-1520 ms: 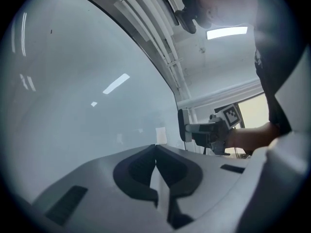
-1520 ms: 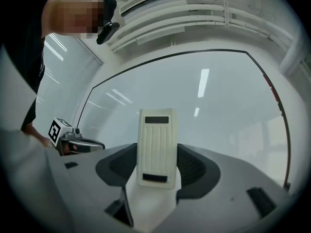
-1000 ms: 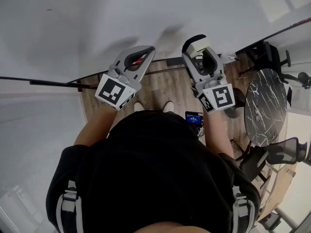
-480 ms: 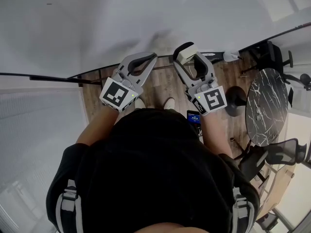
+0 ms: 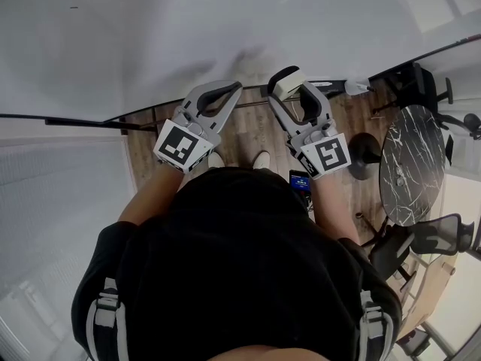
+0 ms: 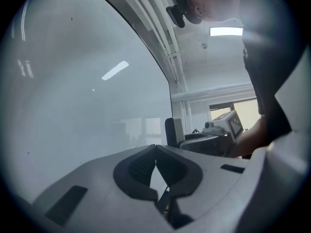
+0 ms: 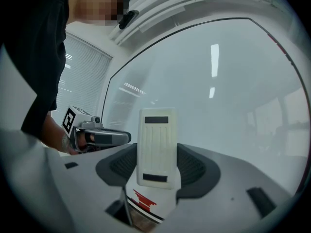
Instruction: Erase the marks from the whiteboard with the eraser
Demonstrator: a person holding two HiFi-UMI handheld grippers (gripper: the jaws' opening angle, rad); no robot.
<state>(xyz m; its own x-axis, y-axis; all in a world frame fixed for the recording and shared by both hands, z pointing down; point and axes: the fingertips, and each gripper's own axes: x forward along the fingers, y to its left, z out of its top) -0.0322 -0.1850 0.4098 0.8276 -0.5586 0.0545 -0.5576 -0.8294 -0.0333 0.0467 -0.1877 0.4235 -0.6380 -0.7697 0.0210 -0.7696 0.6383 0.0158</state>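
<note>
While we stand facing the whiteboard [image 5: 150, 36], our right hand-held gripper [image 7: 156, 152] is clamped on the eraser [image 7: 155, 130]. The eraser stands upright between the jaws, with its ribbed back toward that gripper's camera and its top pointing at the board. Our left hand-held gripper [image 6: 155, 147] is just beside it, jaws brought together at the tips with nothing between them.

Both are low, near the board's bottom edge. The eraser looks close to the board, but we cannot tell whether it touches.

We find no clear marks on the board. Reflections of ceiling lights cross it. A speck [image 5: 75, 7] shows high on the left in the head view, too small to call ink or dirt.

We judge that no wiping stroke is under way. We read this as a pause, either before a first pass or after a last one.

If the speck is a mark, the next move calls for a long reach up and to the left with the right arm. The wrist must then turn so that the eraser's wiping face lies flat on the board, and we press steadily through the stroke. The grip needs to stay firm so that the eraser does not twist in the jaws. The left arm need only keep out of the way.
</note>
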